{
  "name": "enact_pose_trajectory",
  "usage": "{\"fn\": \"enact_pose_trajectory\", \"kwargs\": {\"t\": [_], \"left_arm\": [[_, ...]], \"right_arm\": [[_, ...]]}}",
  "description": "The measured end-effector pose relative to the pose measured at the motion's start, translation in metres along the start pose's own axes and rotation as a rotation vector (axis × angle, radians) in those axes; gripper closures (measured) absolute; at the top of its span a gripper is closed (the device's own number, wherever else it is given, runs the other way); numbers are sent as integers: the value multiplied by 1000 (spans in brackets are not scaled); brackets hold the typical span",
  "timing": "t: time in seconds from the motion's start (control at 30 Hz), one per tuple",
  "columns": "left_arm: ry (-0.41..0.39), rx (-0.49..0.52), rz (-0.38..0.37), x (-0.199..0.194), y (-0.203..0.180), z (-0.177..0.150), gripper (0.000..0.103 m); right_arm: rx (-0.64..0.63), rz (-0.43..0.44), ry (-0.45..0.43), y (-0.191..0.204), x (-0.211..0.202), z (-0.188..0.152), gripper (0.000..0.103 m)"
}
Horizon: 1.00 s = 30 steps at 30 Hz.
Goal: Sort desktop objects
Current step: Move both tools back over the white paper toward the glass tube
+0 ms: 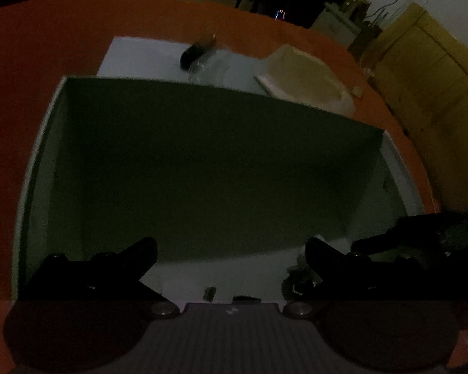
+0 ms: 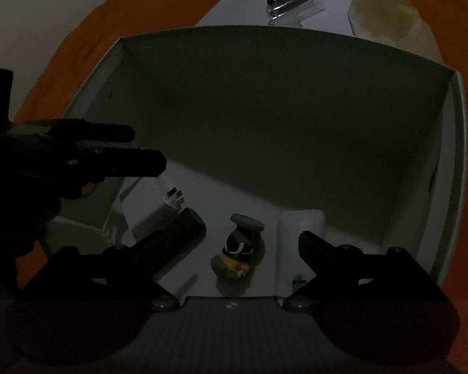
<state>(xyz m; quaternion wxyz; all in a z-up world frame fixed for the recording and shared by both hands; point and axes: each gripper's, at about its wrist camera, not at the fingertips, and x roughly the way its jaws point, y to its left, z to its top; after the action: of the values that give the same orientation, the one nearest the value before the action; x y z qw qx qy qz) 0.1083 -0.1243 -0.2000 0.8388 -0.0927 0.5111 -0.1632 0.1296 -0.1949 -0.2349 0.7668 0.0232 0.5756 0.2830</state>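
Both grippers hang over an open white box (image 2: 452, 143) on an orange tabletop. My right gripper (image 2: 231, 241) is open, with its fingers spread wide. Below the gap, a small dark and yellow figurine (image 2: 237, 249) lies on the box floor, free of the pads. A black cylinder (image 2: 184, 230) lies by the left finger and a white block (image 2: 301, 224) by the right one. My left gripper (image 1: 231, 249) is open with nothing between its fingers. It also shows as the left gripper (image 2: 140, 148) at the box's left side. The figurine (image 1: 296, 277) is half hidden in the left wrist view.
Beyond the box lies a white sheet (image 2: 231, 6) with a clear case (image 2: 293, 3) holding a dark pen-like item. A cream container (image 2: 387, 15) stands at the back right. The scene is very dim. Small clips (image 2: 174, 196) rest inside the box's left part.
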Motion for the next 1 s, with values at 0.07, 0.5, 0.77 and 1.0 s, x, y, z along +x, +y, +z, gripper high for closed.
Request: {"fn": "enact_pose_trajectory", "kwargs": {"t": [0.07,0.5,0.77,1.0], "left_arm": [[-10,21,-3,-2,-3,0,0],[91,69,-68,2,-13,0,0],[64,105,-63,-7,-16,4,3],[42,106,-60,-19,-20,23,8]], "right_arm": [[1,-1,2,0,1,0,9],[-4,-15,17,4,4,-1,9],[-15,-28,1,4,-2,5,8],[-64,-30,-70,9,-28,22,8]]}}
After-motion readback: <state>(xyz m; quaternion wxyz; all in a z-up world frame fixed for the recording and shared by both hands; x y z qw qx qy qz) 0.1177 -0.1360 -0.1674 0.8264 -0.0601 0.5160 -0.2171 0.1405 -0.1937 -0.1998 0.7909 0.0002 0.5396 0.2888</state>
